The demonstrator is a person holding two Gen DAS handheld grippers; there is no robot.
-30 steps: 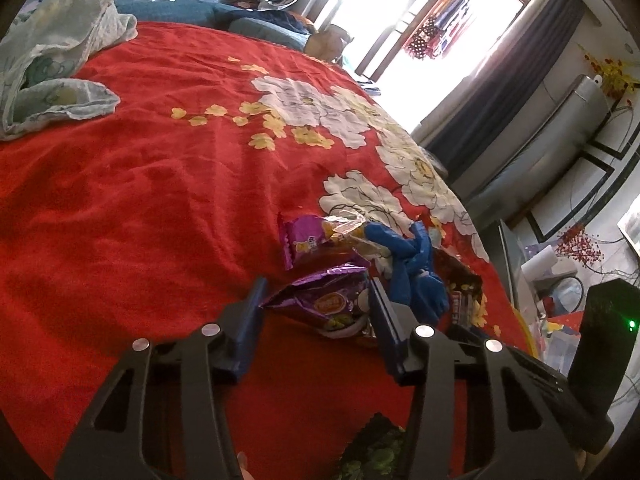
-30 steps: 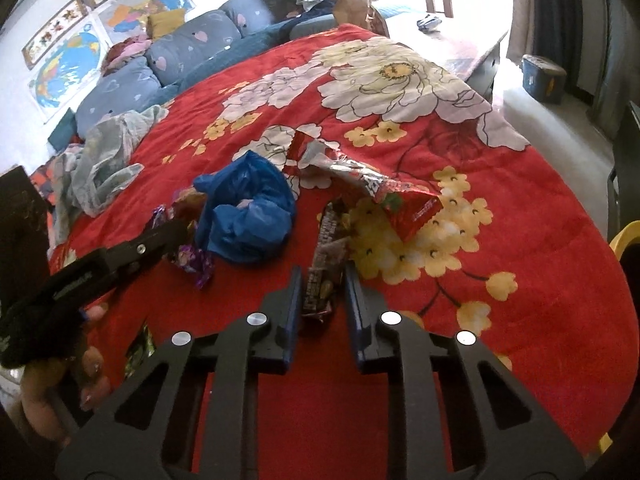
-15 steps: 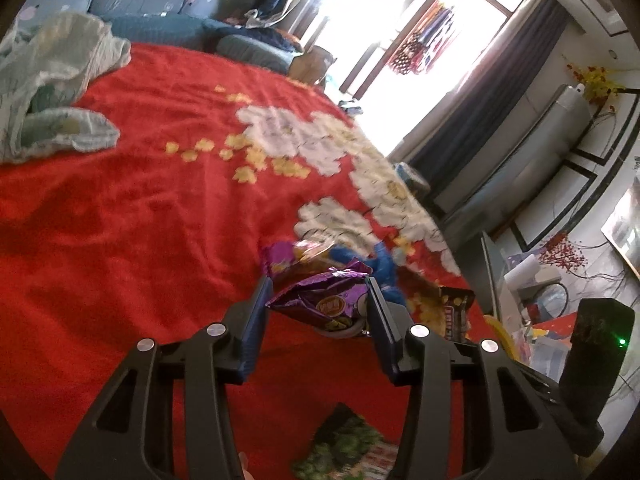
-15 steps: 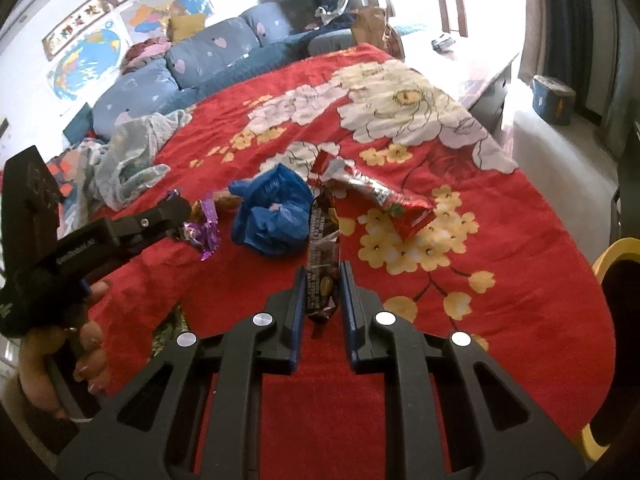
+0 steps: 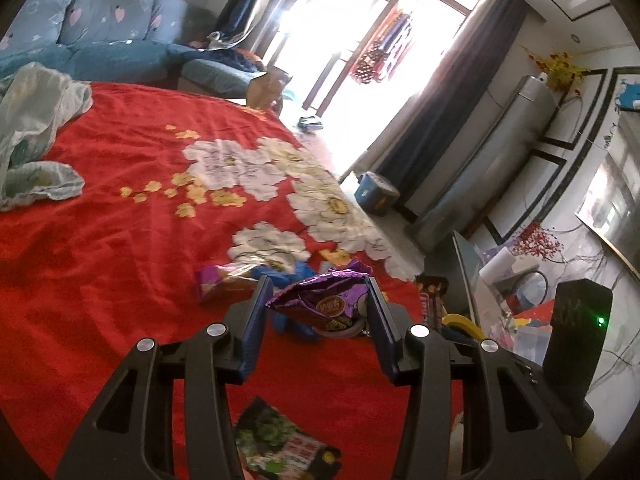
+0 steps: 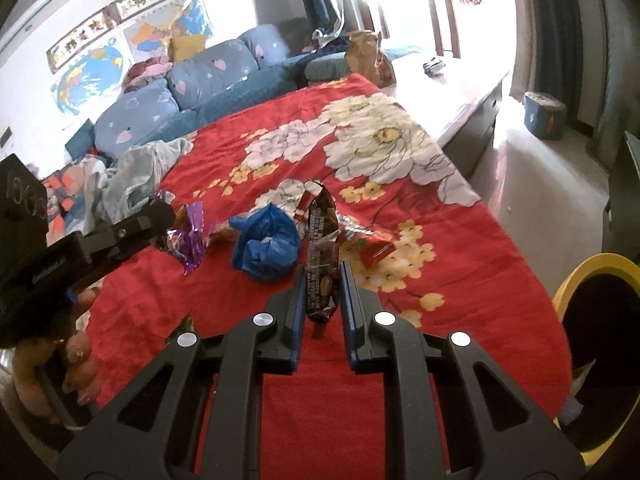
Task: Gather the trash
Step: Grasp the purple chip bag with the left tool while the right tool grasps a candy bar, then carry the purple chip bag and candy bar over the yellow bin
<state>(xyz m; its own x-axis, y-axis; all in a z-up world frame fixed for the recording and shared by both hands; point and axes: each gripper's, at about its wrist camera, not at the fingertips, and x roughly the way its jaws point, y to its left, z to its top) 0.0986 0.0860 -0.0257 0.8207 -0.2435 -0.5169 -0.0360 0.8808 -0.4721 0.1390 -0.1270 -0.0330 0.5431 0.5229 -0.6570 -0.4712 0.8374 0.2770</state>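
Right wrist view: the dark wrapper is hanging clamped in the right gripper above the red bedspread; the left gripper is pinching the purple packet. Keep both squeezes firm while carrying toward what seems a yellow-rimmed bin.

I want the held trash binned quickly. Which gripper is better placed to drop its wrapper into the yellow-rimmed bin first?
The right gripper, probably. It already grips the dark wrapper, and the yellow-rimmed bin sits just off its right side. The left gripper, holding the purple wrapper, lies further away.
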